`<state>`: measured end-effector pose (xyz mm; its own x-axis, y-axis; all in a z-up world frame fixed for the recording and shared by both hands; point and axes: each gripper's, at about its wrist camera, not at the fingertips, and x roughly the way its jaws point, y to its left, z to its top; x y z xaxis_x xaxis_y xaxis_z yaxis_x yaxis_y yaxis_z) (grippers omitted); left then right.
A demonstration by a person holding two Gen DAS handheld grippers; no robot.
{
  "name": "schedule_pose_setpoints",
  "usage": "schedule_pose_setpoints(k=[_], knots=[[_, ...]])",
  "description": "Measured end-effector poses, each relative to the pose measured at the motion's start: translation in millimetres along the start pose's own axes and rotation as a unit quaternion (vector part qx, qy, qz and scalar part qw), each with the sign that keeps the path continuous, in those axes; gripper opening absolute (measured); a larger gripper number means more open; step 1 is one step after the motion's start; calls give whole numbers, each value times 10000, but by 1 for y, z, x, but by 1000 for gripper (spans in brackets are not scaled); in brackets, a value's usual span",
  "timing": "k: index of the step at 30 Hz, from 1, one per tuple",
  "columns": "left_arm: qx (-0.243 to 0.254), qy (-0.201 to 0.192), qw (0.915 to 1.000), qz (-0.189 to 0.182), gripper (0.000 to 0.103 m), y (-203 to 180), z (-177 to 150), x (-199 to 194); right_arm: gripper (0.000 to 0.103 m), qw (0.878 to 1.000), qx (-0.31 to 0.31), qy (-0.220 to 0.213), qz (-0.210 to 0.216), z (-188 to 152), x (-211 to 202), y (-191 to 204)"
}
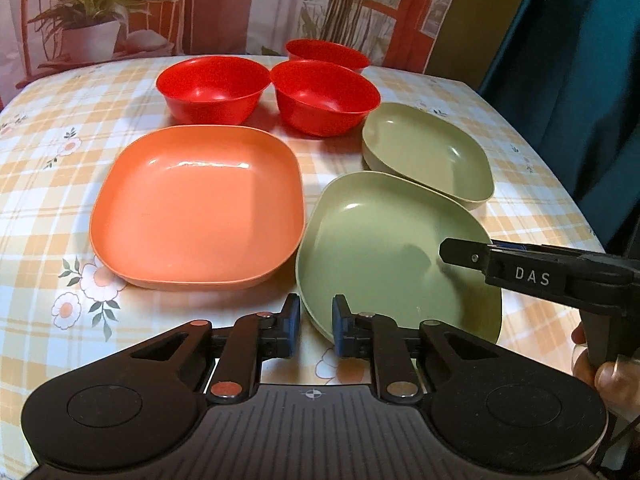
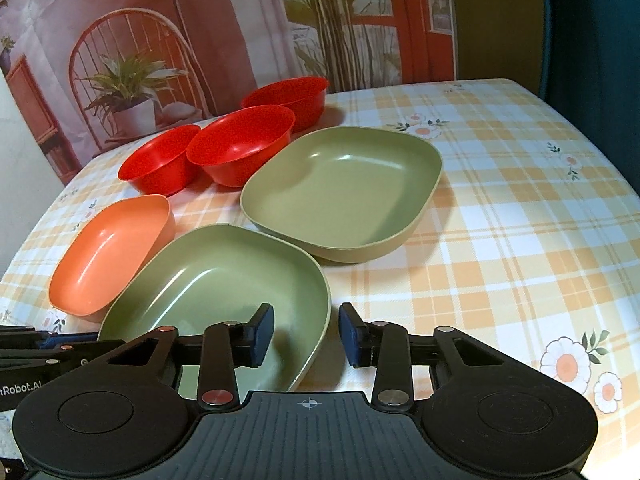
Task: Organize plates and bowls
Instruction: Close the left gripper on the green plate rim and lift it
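Three red bowls (image 1: 214, 88) (image 1: 325, 96) (image 1: 326, 53) stand at the back of the table. An orange square plate (image 1: 198, 208) lies front left; it also shows in the right wrist view (image 2: 108, 252). One green plate (image 1: 384, 252) lies near me, a second green plate (image 1: 428, 150) behind it. My left gripper (image 1: 316, 330) is open, its jaws astride the near green plate's left rim. My right gripper (image 2: 306, 334) is open, its jaws astride that plate's (image 2: 224, 280) right rim; it shows from the side in the left wrist view (image 1: 452, 254). The far green plate (image 2: 344, 188) lies beyond.
The table wears a yellow checked cloth with flowers (image 2: 500, 220), bare on the right side. A printed backdrop of plants and a chair (image 1: 120, 12) hangs behind the table. A dark blue curtain (image 1: 580, 80) hangs at the right.
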<state>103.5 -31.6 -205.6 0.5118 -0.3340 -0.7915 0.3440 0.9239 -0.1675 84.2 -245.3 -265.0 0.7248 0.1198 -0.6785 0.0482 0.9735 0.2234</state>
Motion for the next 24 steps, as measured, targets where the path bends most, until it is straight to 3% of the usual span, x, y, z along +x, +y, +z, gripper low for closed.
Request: schedule_pose_setpoints(k=[5,7,24], knots=[[13,-40,10000,-16,18,2,-1,0,12,9999,138,0,-27,-1,2,-5],[4,-46,10000,-30,18,2,-1,0,11,9999,162,-8,-42,-1,2,-6],[133,-261,9993,-230,18,3,-2,-19,10,9995,129,-268,-67,9,-17,-1]])
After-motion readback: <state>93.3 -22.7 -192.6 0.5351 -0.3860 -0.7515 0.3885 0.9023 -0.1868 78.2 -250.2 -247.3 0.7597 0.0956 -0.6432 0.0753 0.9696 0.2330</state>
